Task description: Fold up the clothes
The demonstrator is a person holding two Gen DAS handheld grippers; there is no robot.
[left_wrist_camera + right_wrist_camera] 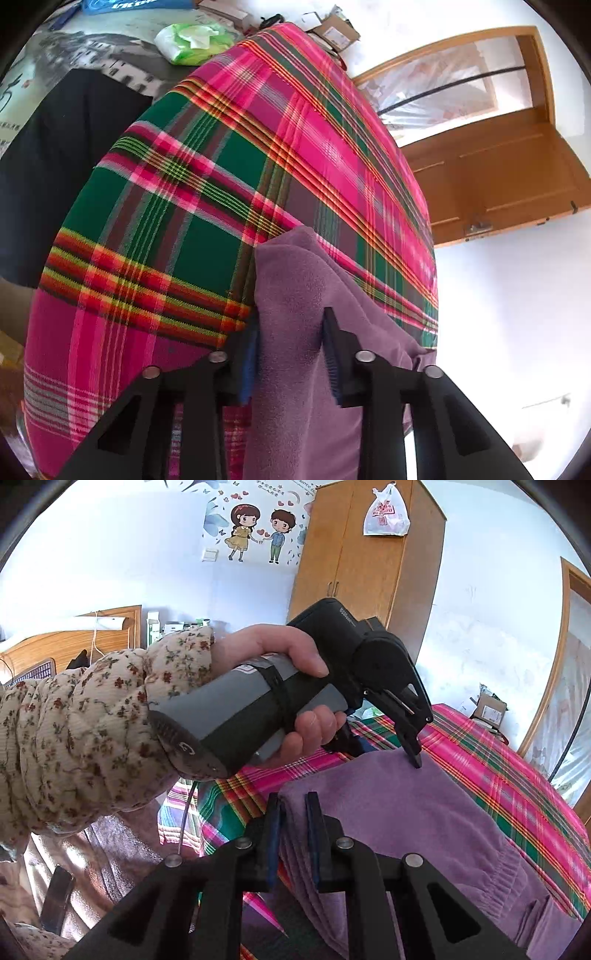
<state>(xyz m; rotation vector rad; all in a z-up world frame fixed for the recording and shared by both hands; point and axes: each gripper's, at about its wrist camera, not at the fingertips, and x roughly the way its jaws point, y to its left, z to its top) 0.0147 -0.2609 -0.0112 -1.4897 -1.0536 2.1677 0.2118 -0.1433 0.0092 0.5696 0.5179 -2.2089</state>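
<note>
A purple fleece garment lies on a bed covered by a bright plaid sheet of pink, green and red. Seen from the right wrist, the garment's long side runs from the near left corner away toward the lower right, roughly along the bed's length, with an elastic-looking gathered band toward its right end.

The right gripper has its two fingers closed on a bunched fold at the garment's near left corner. The left gripper, held in a hand with a floral quilted sleeve, comes down on the far edge of the same garment; in its own view the purple cloth fills the gap and both pads press on it.

A wooden wardrobe stands against the far wall, and a wooden door is beyond the bed.
</note>
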